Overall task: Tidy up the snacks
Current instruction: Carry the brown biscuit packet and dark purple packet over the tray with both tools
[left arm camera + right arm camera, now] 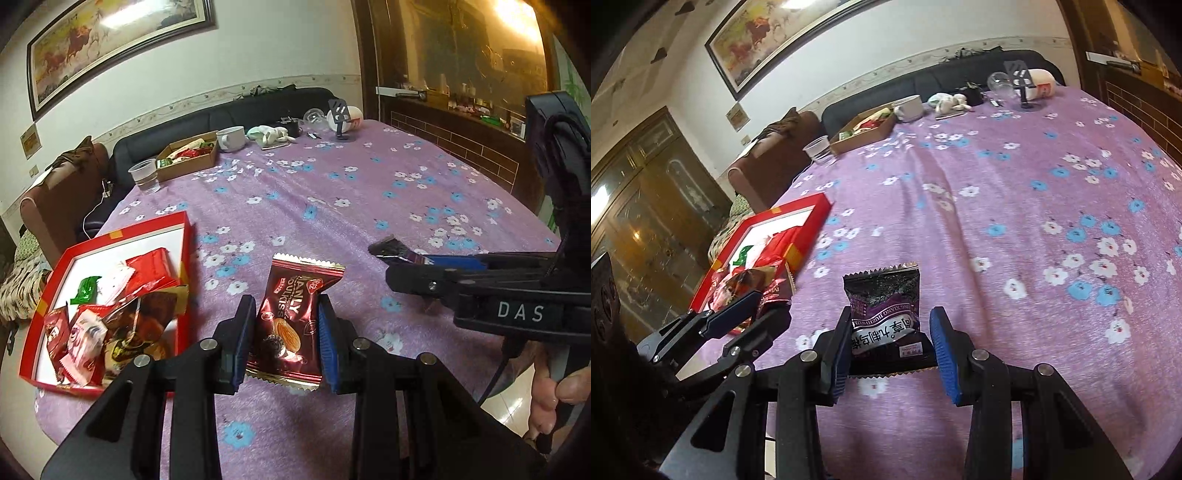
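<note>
My left claw [286, 328] clamps the light, crinkly maroon packet [291, 317] mid-body; my right claw [890, 347] brackets the purple packet [884, 310], grip unconfirmed.

The left gripper [286, 325] is clamping its blue-padded fingers [327, 332] against a maroon snack packet [291, 317], while the right gripper [892, 343] is holding its fingers [943, 347] apart, around a purple packet [882, 306], only one touching.

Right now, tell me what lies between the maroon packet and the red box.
Only bare flowered cloth, plus the left hand-held gripper's finger beside the maroon packet; the left wrist view shows the red box apart.
</note>
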